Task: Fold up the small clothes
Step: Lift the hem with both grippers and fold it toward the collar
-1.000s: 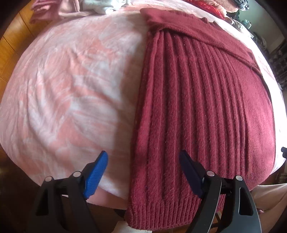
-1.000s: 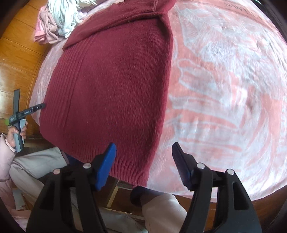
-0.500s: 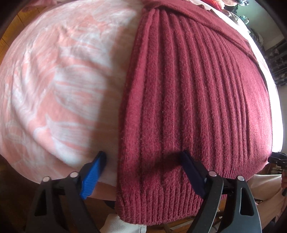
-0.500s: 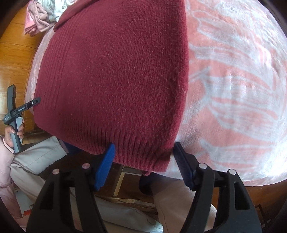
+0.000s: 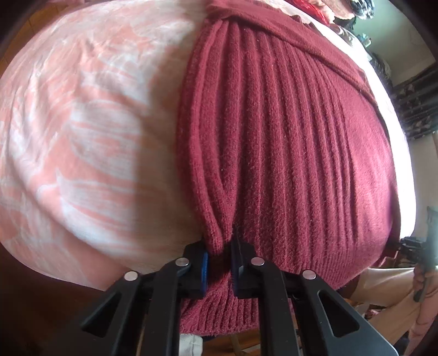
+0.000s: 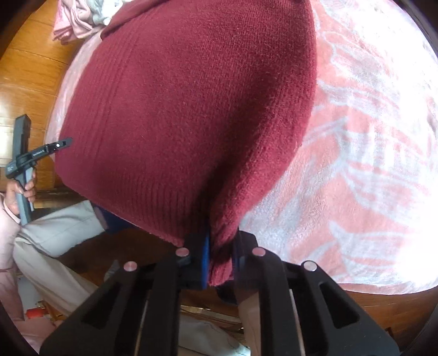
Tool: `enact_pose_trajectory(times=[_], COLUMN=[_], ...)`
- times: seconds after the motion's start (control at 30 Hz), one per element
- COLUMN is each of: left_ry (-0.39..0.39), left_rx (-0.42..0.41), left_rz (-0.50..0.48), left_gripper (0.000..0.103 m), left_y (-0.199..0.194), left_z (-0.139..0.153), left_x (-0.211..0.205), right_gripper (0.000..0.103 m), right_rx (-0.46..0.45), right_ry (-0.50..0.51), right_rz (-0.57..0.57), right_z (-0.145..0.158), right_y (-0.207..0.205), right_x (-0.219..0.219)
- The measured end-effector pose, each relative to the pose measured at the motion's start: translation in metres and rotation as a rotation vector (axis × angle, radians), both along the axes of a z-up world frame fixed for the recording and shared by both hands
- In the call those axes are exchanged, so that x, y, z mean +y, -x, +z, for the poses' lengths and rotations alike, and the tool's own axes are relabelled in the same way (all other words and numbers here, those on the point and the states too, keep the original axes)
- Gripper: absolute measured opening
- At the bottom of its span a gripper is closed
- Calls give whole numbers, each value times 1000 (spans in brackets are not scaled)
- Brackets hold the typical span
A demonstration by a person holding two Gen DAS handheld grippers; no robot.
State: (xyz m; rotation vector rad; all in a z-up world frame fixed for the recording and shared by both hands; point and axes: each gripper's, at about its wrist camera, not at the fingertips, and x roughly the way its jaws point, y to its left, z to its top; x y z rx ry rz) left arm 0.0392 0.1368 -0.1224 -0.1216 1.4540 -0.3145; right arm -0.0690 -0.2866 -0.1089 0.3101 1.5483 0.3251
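Left wrist view: our left gripper [image 5: 219, 263] is clamped on the hem of the sweater [image 5: 287, 153], a ridge of maroon knit pinched up between the blue pads at 6 o'clock. The sweater lies flat on the pink blanket [image 5: 82, 131], its ribs running from our jaws toward 12 o'clock, a sleeve folded across the far end. Its left edge sits just inside the grip.

Right wrist view: our right gripper [image 6: 220, 260] is closing on the sweater's [image 6: 191, 109] other hem corner — knit already bunched between the pads, at 6 o'clock. The garment stretches away toward 12 o'clock; bare blanket [image 6: 369, 164] fills 3 o'clock. At 9 o'clock the left gripper [image 6: 24, 161] shows small, gripped by a hand [image 6: 19, 189]. Spare clothes [image 6: 79, 19] are heaped at 11 o'clock.

Both hands hold the near hem, one at each corner, and neither is nearer the far end. As we judge it, the fold turns on that long axis — carrying the hem straight toward 12 o'clock would lay it over the collar end.
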Motion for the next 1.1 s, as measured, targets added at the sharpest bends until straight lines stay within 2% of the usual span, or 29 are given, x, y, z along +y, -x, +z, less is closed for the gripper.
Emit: enact_pose_trajectory(times=[0.13,0.23,0.4,0.5,0.63,0.93,1.1], left_ry=[76,145,212,215,211,128,80], left_rx=[1,-29,-117,-141,-146,-147,-82], left_rz=[45,69,111,125,175,211,206], left_gripper=[11,11,11,12,12,12,17], left_y=[-17,-26,-59,-80,-115,-184,-217], left_z=[13,31,67,77,76,45,21], left_x=[18,22,22,16,2,-21,-29], right_gripper=[11,10,10,10,10,10,15], right_rx=[-50,-112,-152,-152,-141,-64,-32], right_ry=[-96,-153,-163,-164,-141,-91,-84], right_rz=[-65,-105,-161,-200,-235,-319,-348], right_z=[21,46,67,73,73,47,31], right_y=[-11,-26,-63,-89,-121,-195,-215], right_x=[-15,-28,-42,-52,-63,-82,-94])
